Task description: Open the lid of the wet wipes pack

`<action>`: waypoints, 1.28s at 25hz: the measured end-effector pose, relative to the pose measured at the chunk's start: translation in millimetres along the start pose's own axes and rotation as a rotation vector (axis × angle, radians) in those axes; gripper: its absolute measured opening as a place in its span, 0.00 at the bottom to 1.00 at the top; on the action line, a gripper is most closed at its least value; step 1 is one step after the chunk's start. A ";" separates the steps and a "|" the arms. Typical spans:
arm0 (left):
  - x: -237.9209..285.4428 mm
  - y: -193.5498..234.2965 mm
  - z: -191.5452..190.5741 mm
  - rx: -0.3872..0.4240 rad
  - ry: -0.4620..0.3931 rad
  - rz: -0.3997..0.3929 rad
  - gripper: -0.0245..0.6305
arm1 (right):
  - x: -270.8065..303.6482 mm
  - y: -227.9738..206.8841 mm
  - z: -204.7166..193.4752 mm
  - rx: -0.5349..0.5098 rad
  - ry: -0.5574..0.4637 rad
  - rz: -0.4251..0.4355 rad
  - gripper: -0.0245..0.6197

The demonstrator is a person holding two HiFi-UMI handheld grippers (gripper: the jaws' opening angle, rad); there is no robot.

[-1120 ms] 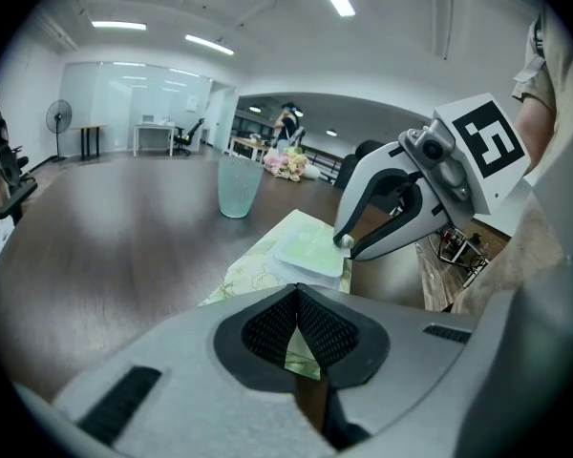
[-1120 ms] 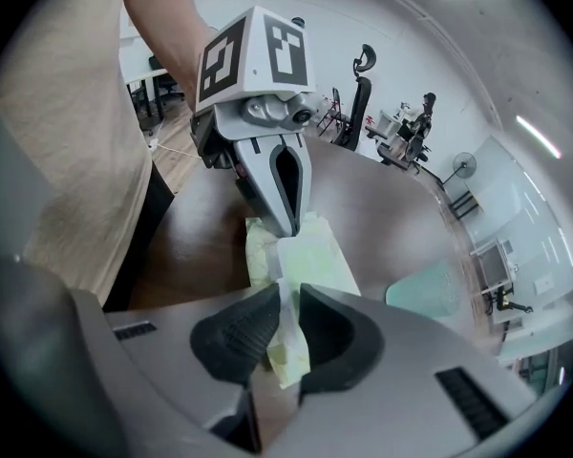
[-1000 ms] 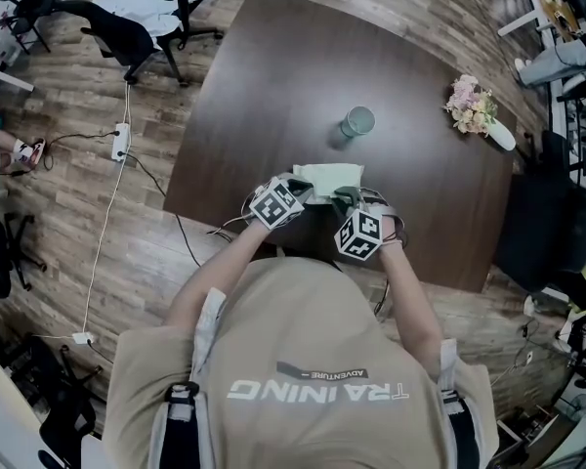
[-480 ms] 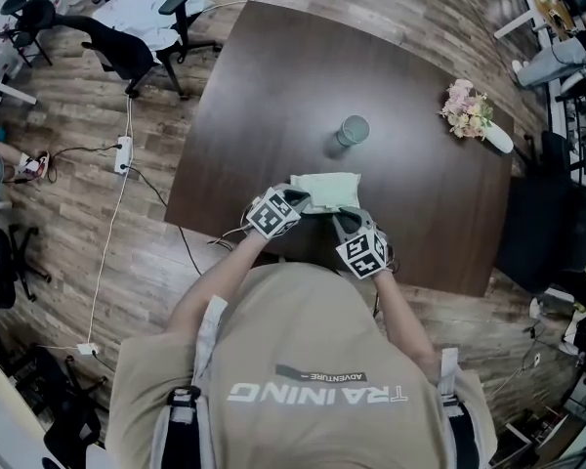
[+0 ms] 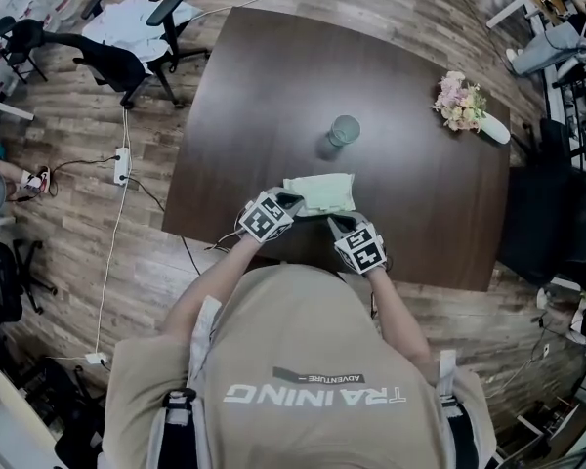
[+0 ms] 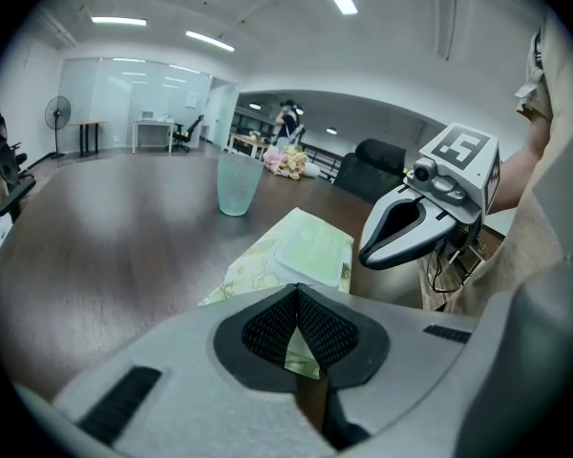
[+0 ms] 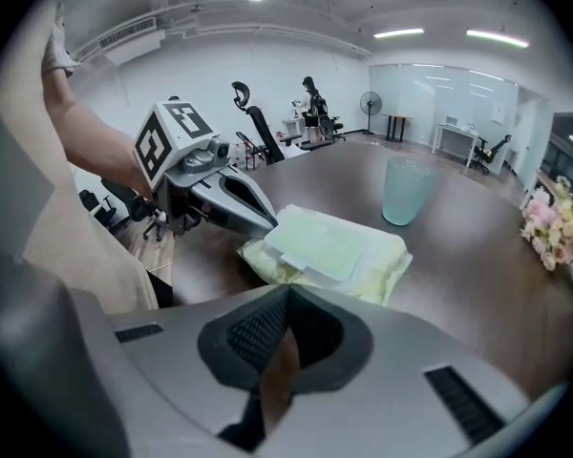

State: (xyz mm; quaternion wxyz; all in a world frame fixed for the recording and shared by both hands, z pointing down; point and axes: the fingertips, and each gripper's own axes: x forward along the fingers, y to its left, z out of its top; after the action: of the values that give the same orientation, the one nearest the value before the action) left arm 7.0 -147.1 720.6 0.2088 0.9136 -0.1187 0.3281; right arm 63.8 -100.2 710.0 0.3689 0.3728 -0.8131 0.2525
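Observation:
The pale green wet wipes pack [image 5: 320, 192] lies flat near the front edge of the dark table [image 5: 273, 76]. Its rectangular lid [image 7: 317, 244] lies flat on top, with a white tab [image 7: 290, 261] at the near edge. My left gripper [image 5: 292, 201] is shut on the pack's left end, and a strip of the green wrapper [image 6: 301, 353] shows between its pads [image 6: 267, 327]. My right gripper [image 5: 335, 224] sits just in front of the pack, apart from it, shut with nothing held. In the right gripper view the left gripper [image 7: 265, 225] touches the pack's edge.
A translucent green cup [image 5: 343, 130] stands behind the pack, mid-table. A flower bunch in a white vase [image 5: 466, 107] lies at the far right. Office chairs [image 5: 117, 52] and a power strip [image 5: 121, 151] are on the wooden floor to the left. A black seat [image 5: 542, 223] stands on the right.
My right gripper has drawn back from the pack's front edge toward the person. The left gripper has kept its hold on the pack's left end.

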 end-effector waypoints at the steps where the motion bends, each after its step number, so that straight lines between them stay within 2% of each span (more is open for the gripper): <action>1: 0.6 -1.0 0.9 -0.001 0.001 0.001 0.05 | 1.7 -2.0 -0.5 0.017 -0.001 0.000 0.06; 5: 1.3 -2.2 2.3 -0.003 0.007 0.003 0.05 | 8.4 -4.5 2.7 0.103 -0.028 0.029 0.06; 9: -1.1 1.6 1.1 0.000 0.014 0.000 0.05 | 12.9 -4.1 10.7 0.121 -0.047 0.039 0.06; 13: -1.1 2.0 0.4 -0.003 0.013 -0.005 0.05 | 7.4 -5.6 18.2 0.110 -0.075 0.031 0.06; 20: -0.8 3.6 -2.4 -0.011 0.011 -0.006 0.05 | 2.6 -1.7 42.7 0.022 -0.113 0.019 0.06; 32: 0.6 2.4 -2.9 -0.004 0.025 -0.015 0.05 | -7.9 -18.3 62.5 0.020 -0.135 -0.003 0.06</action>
State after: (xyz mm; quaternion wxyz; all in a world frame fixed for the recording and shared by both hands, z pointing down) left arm 4.9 -147.9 723.7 0.2145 0.9099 -0.1099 0.3377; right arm 56.1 -150.6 668.7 0.3100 0.3937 -0.8331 0.2342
